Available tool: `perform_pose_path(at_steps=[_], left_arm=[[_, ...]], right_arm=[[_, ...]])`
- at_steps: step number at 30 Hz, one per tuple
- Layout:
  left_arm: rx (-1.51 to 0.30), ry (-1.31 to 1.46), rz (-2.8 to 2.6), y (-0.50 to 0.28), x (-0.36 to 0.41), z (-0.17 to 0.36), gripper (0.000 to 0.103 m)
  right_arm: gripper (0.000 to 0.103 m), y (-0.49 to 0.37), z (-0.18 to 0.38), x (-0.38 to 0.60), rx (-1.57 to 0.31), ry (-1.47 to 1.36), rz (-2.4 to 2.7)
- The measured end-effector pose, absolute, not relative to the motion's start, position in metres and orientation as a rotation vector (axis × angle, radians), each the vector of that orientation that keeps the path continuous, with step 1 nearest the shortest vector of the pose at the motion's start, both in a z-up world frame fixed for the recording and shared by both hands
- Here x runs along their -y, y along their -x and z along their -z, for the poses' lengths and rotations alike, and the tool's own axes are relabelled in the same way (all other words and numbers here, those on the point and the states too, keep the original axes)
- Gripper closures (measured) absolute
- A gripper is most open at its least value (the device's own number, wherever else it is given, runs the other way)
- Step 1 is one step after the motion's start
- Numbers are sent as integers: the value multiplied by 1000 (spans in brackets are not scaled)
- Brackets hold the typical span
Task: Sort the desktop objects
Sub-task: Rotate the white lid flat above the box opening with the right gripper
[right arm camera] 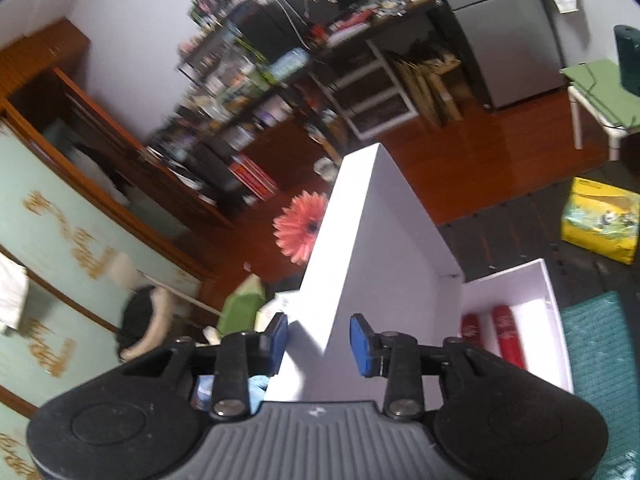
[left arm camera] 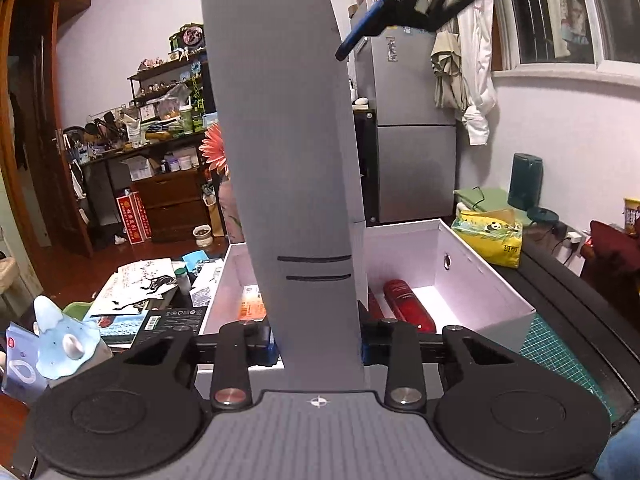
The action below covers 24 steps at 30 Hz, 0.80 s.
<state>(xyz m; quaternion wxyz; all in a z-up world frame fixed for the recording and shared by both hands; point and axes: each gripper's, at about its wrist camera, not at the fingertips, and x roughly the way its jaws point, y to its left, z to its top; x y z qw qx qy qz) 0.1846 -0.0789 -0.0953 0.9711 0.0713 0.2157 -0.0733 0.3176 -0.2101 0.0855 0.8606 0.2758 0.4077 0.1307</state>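
Note:
My left gripper (left arm camera: 318,346) is shut on the grey box lid (left arm camera: 292,140), which stands upright above the open white box (left arm camera: 472,276). In the box lie a red bottle (left arm camera: 408,304) and an orange pack (left arm camera: 252,304). My right gripper (right arm camera: 318,340) is open, its blue pads (right arm camera: 362,344) on either side of the lid's white underside (right arm camera: 360,248), not clamping it. The box (right arm camera: 556,320) and red bottles (right arm camera: 508,336) show to the right in the right wrist view. The right gripper's blue finger (left arm camera: 364,28) shows at the lid's top edge in the left wrist view.
A yellow panda bag (left arm camera: 492,236) lies right of the box on the dark desk. A green cutting mat (left arm camera: 560,344) is near right. Papers (left arm camera: 140,284), a small bottle (left arm camera: 183,278) and a blue figurine (left arm camera: 60,340) lie left. A pink flower (right arm camera: 300,228) stands behind.

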Motion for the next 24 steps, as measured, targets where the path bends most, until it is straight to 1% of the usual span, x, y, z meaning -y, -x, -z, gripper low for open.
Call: perform_pose_path(at_steps=[11,16,24], left_arm=[[-415,-198,126,-181,86,97,69],[-417,-201,116,-181,85,98,69],[-416,-212,108,-180,86,98,69]], right_arm=[[64,-317,-119,146,-985,-292,-54],[64,-317,-116,122,-1009,-206,-5],[66,-321,-103,116,-982,-165,3]])
